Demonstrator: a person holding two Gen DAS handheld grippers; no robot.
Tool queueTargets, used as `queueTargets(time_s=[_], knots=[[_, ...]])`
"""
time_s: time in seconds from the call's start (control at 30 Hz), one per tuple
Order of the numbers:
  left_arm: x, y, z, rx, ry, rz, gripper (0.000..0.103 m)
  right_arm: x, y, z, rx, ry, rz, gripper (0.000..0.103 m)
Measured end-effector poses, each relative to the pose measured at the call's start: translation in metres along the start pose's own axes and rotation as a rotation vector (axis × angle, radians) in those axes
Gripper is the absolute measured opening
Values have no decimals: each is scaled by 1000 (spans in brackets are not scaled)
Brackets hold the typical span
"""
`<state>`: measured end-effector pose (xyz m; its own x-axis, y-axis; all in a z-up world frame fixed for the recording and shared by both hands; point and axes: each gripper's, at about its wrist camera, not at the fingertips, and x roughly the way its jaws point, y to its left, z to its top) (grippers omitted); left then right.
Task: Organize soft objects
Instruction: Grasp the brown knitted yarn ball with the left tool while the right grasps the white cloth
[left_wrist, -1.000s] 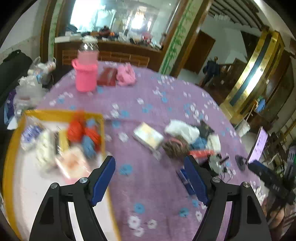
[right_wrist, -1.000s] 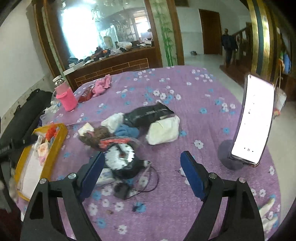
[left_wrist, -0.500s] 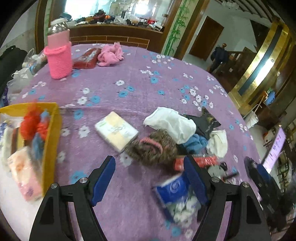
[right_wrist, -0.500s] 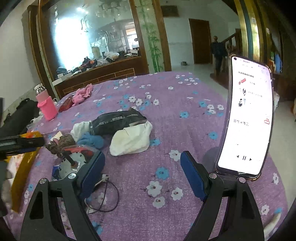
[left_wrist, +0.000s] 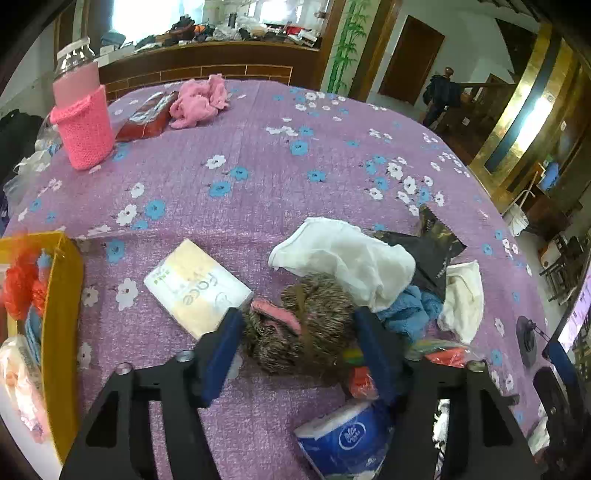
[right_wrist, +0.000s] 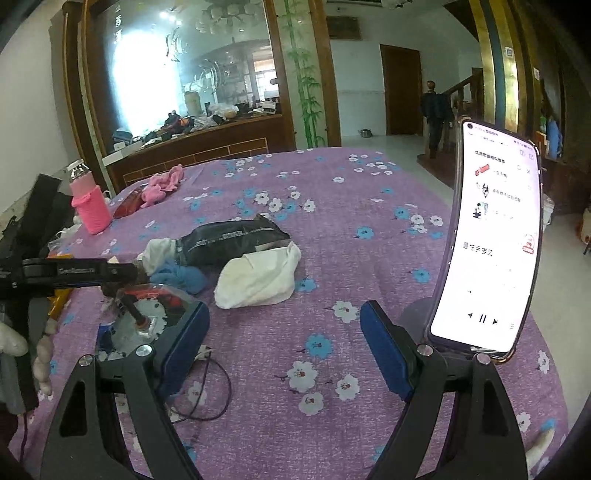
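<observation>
Trouble loomed as my left gripper (left_wrist: 299, 334), closing round the furry toy (left_wrist: 303, 332), might snag the white cloth (left_wrist: 351, 258) beside it.

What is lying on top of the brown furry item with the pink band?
A white cloth drapes over the far edge of the brown furry item. What that edge looks like underneath is hidden.

Brown furry item (left_wrist: 303, 328): speckled brown pile with a pink band across its top, lying flat on the cloth, low centre of the left wrist view. White cloth (left_wrist: 347, 258): crumpled, at its 1 o'clock, overlapping its upper edge. Blue towel (left_wrist: 410, 310): bunched, at its 3 o'clock, partly under the white cloth. Second white cloth (left_wrist: 463, 295): folded, further along at 3 o'clock. Tissue pack (left_wrist: 197, 288): flat, at 9 o'clock.
</observation>
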<state>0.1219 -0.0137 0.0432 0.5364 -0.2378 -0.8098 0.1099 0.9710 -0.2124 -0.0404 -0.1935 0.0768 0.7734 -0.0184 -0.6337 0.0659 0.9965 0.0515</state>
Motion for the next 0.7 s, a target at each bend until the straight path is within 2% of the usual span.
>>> queueTargets(time_s=[0.07, 0.37, 0.53, 0.7], knots=[[-7, 4, -1, -15, -9, -24, 51, 1, 0, 0, 1, 1, -14, 84], [-65, 35, -39, -64, -18, -121, 50, 11, -2, -2, -2, 40, -35, 84], [-94, 47, -73, -63, 15, -111, 51, 15, -4, -3, 11, 58, -37, 83], [-99, 46, -97, -17, 4, -29, 53, 15, -4, -4, 8, 60, -39, 84]])
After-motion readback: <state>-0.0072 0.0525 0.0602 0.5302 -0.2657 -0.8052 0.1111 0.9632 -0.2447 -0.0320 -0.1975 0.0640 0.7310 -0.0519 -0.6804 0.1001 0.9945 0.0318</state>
